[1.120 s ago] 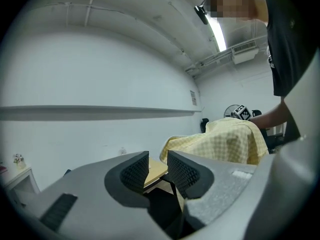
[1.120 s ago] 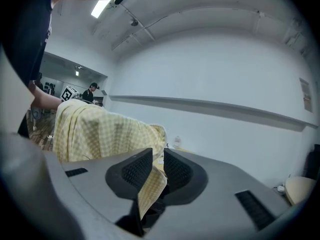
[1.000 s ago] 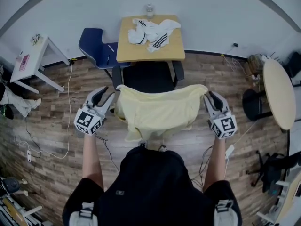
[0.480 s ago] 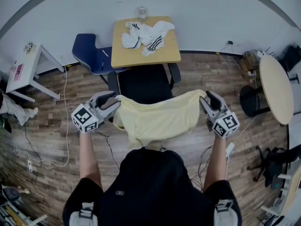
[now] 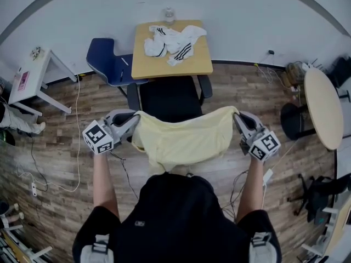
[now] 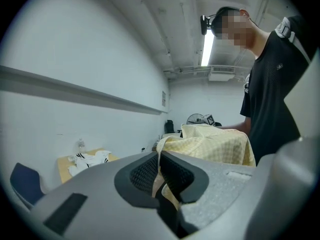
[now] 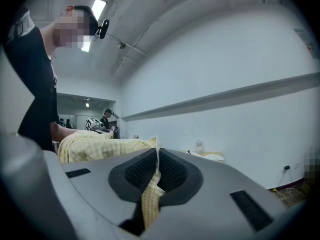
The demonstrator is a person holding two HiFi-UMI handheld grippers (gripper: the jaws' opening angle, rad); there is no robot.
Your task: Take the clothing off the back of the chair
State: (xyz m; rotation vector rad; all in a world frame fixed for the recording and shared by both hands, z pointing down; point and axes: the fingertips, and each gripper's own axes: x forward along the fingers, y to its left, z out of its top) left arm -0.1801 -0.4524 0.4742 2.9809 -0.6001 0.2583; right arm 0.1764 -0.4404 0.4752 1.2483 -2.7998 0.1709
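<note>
Head view: left gripper and right gripper, jaws having just closed, are clamping opposite edges of the pale-yellow checked fabric garment draped over the black office chair back. Next: lifting both evenly, clear.

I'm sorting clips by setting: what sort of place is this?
Probably an office or lab workroom: a black office chair at a small wooden desk, a round table off to the side, and cables trailing over the wood-look floor.

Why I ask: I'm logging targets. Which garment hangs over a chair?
The pale yellow shirt, draped over the black chair; the white black-striped garment lies crumpled on the wooden table.
</note>
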